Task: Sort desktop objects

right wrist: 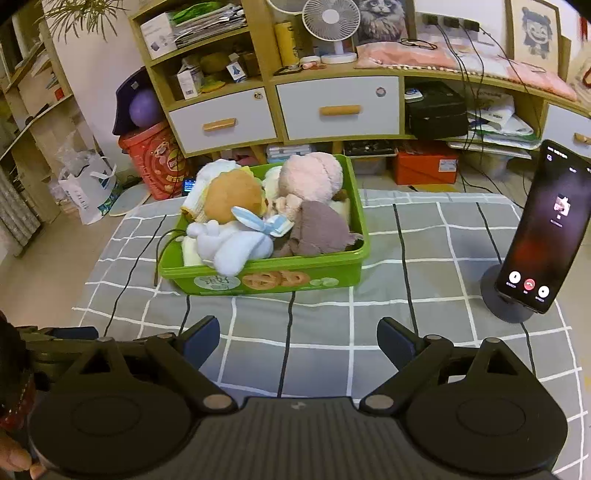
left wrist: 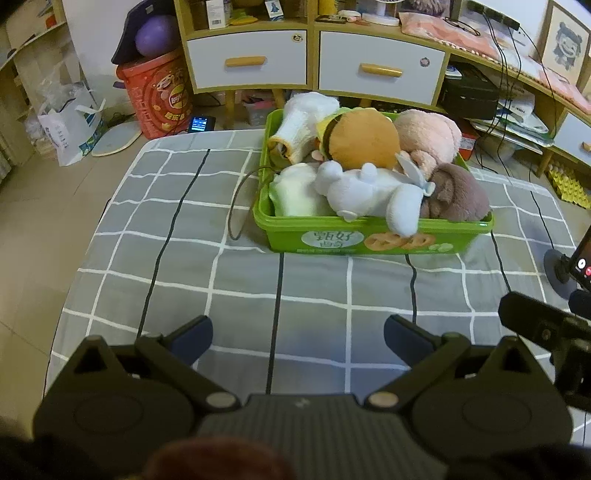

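Grey checked cloth (left wrist: 207,258) covers the counter. Green bin (left wrist: 373,230) sits mid-counter, heaped with plush toys: pale blue toy (left wrist: 373,192) in front, orange (left wrist: 360,138), pink (left wrist: 428,134), brown (left wrist: 458,192). Phone on stand (right wrist: 543,229) at right. Left claw (left wrist: 298,334) and right claw (right wrist: 298,334) both spread wide, holding nothing.

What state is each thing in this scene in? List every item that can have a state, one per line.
left gripper: open, empty, above the cloth.
right gripper: open, empty.
green box: lidless, heaped full of plush toys.
light blue plush: on top, hanging over the front rim.
phone: upright on its stand, screen lit with a call.
white drawers: both closed.
desk fan: blades look still.
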The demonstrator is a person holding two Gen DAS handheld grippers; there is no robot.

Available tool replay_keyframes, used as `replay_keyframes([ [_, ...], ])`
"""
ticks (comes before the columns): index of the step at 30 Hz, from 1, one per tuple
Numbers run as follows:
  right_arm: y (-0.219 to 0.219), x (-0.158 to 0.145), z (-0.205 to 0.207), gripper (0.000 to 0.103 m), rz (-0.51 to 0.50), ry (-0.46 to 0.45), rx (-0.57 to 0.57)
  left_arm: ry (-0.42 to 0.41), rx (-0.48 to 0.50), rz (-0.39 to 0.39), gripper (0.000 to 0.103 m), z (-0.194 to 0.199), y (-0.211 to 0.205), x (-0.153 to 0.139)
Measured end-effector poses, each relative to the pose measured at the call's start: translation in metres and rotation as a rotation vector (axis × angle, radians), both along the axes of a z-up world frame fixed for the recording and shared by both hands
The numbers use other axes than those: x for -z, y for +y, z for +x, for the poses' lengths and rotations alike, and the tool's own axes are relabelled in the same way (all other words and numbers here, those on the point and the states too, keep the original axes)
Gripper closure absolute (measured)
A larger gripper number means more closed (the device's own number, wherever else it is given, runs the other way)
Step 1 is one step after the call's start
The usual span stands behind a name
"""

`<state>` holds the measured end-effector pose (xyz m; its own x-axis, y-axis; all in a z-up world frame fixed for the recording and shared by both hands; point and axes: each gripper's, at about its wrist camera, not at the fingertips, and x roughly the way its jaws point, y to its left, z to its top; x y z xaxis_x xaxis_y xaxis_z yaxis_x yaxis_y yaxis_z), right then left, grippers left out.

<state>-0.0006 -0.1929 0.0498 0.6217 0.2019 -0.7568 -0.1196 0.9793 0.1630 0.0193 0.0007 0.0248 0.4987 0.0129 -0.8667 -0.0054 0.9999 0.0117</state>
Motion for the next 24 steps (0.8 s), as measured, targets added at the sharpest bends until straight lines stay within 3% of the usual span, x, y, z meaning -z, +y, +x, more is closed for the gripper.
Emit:
replay_keyframes([
  [24,-0.0002,0.0034,0.0013,0.01,-0.005,0.011,0.013,0.002,0.041,0.028,0.0,-0.0015,-0.0078,0.0037],
])
